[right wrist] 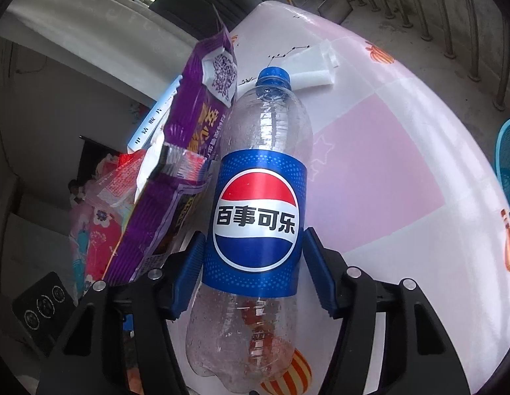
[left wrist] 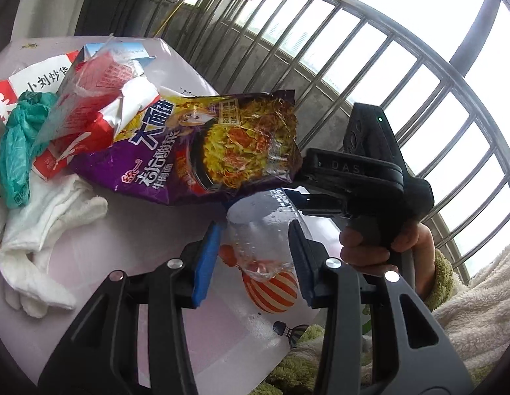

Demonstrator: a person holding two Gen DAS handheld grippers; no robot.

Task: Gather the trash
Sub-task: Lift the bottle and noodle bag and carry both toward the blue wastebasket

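Your right gripper had its fingers clamped on the empty Pepsi bottle — lying on the pink worktop. Your left gripper's fingers sat against the bottle's base — beside the purple noodle bag.

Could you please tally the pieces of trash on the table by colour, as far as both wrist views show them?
Purple: 1, the noodle bag
Red and white: 1, the crumpled wrapper
Green: 1, the plastic bag
Clear with blue label: 1, the cola bottle
White: 1, the cloth
Total: 5

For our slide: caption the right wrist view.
Right gripper closes around an empty cola bottle beside a purple wrapper.
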